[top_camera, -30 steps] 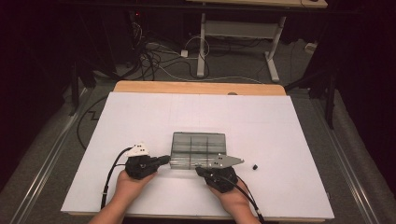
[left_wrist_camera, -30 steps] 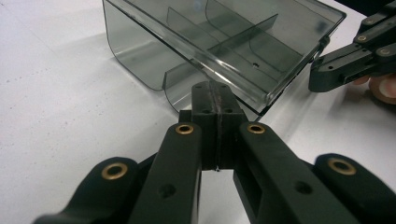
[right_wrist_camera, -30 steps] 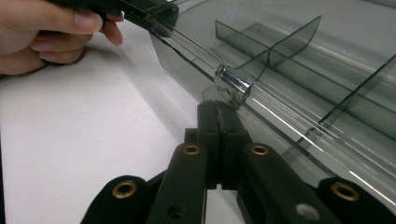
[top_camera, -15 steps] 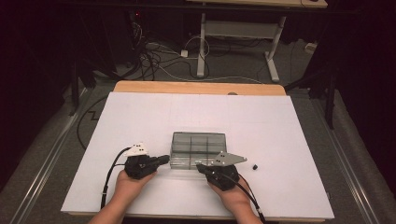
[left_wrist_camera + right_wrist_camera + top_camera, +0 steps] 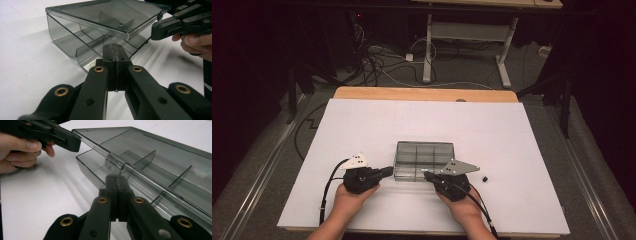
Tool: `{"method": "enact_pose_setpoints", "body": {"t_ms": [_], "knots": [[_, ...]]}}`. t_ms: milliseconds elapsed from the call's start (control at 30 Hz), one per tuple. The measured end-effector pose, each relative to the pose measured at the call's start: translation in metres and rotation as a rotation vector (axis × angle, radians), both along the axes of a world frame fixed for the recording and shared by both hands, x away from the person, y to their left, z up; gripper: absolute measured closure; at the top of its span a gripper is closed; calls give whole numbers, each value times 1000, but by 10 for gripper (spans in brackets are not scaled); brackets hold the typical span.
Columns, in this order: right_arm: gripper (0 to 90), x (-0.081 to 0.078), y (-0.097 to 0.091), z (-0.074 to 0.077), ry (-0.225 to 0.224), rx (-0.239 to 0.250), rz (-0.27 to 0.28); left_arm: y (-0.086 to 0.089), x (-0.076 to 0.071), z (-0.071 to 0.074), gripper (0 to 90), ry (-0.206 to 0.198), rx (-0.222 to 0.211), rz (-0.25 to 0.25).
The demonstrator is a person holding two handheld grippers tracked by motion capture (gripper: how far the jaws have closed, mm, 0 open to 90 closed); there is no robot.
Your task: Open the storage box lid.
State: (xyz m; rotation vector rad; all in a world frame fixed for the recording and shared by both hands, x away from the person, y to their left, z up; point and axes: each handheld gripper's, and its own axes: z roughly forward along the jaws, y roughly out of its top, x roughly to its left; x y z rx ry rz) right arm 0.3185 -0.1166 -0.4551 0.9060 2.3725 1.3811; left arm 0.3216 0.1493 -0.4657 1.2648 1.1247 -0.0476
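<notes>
A smoky clear compartment box (image 5: pixel 424 159) lies on the white table, its lid (image 5: pixel 107 15) lifted ajar above the base (image 5: pixel 67 42). My left gripper (image 5: pixel 388 171) is shut, and its tips (image 5: pixel 116 50) press against the base's front wall near the left corner. My right gripper (image 5: pixel 426 174) is shut too, and its tips (image 5: pixel 116 178) sit right under the lid's small clear tab (image 5: pixel 113 167). Each gripper view also catches the other gripper at the lid's edge, the right gripper (image 5: pixel 157 30) and the left gripper (image 5: pixel 72 143).
A small black piece (image 5: pixel 485 178) lies on the white table sheet (image 5: pixel 377 125) to the right of my right hand. The table's wooden edge (image 5: pixel 422 94) runs along the back. Table legs and cables stand on the floor beyond it.
The grey plate on my right gripper has tipped up a little at the box's front. My left hand has kept still.
</notes>
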Motion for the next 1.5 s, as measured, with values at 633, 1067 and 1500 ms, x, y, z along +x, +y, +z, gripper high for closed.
{"method": "enact_pose_setpoints", "body": {"t_ms": [633,1067,1500], "knots": [[900,-2,-2,3,-9,8,-4,-12,1,2,874,-21,14,-14],[900,-7,-12,-3,2,1,-27,-17,2,3,874,-29,9,-47],[900,-15,-26,-6,5,-13,-51,-14,6,6,873,-34,-8,-46]]}}
